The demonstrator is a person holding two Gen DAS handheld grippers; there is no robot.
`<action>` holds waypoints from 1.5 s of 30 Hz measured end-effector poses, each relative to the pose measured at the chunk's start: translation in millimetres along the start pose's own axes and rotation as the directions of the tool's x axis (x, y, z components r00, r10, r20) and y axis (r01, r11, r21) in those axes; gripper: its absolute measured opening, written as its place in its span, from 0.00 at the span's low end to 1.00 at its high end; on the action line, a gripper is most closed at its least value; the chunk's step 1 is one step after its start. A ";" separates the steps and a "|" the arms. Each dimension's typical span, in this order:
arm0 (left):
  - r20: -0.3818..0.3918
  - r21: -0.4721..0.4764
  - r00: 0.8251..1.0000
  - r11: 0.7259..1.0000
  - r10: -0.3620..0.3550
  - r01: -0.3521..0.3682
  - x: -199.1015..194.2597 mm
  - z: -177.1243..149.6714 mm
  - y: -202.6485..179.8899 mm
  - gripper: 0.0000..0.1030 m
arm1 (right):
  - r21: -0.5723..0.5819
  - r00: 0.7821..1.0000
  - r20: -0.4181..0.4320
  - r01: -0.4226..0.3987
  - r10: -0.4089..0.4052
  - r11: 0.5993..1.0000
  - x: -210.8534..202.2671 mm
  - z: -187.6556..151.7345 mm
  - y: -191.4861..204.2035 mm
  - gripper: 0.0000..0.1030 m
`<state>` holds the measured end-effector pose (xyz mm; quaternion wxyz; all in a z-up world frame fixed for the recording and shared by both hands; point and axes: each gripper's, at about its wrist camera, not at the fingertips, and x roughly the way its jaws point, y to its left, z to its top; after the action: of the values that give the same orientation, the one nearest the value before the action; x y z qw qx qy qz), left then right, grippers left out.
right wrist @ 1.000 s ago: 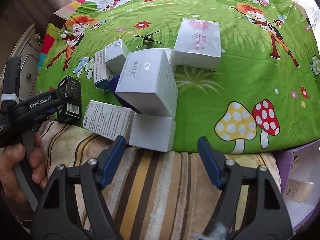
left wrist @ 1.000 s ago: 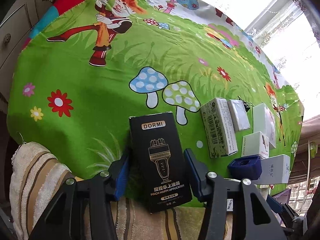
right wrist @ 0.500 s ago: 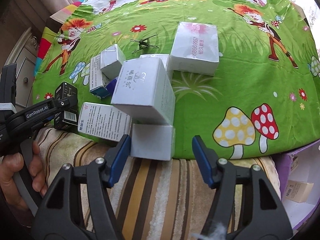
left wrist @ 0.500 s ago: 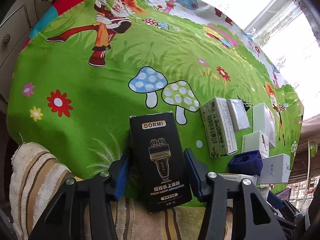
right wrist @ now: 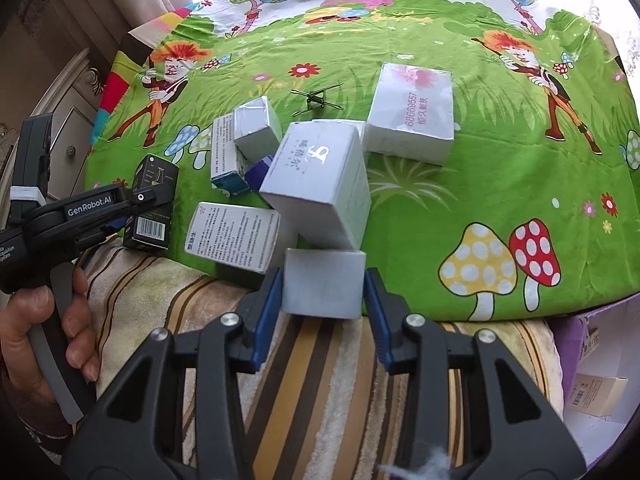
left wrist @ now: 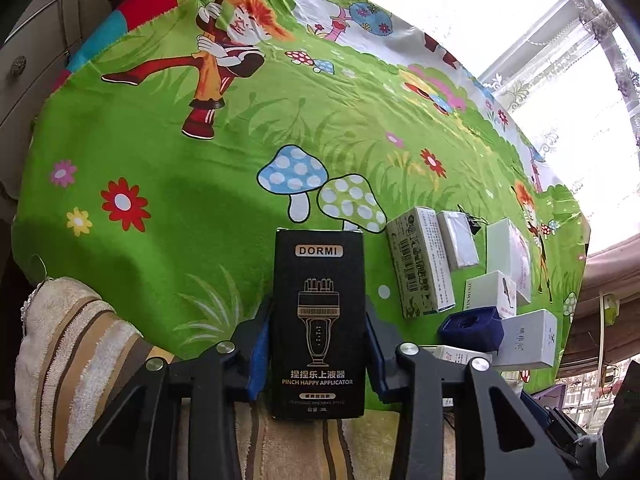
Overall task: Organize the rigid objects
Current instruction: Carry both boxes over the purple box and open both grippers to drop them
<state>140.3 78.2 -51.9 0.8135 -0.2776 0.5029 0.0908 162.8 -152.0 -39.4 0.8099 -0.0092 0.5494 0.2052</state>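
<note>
Black DORMI applicator box [left wrist: 318, 320]: one, pinched by left hand-held gripper [left wrist: 318, 354], jaws just closing. Plain white carton [right wrist: 323, 282]: one, pinched by right hand-held gripper [right wrist: 320, 312], jaws just closing. Risk: tilted white box [right wrist: 320, 184] leaning above it likely topples when lifted.
</note>
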 end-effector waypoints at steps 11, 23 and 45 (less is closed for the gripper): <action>0.132 -0.025 0.987 0.995 -0.090 0.094 -48.6 -11.6 -0.7 0.39 | -0.011 0.990 0.136 -0.026 0.028 1.000 -48.1 -20.6 -3.6 0.44; 0.095 0.152 0.958 0.955 -0.270 0.254 -82.2 -60.7 -72.0 0.39 | -0.050 0.950 0.304 0.087 -0.068 0.995 -108.7 -55.6 -6.5 0.44; -0.302 0.215 0.781 0.759 -0.547 0.615 -61.7 -149.6 -187.5 0.39 | 0.224 0.887 0.367 0.206 -0.278 0.953 -171.5 -132.2 -128.0 0.44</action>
<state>76.0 -150.4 18.4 0.7723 -0.3011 0.4861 -0.2768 35.9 -356.3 34.6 0.9207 0.0361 0.3855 0.0497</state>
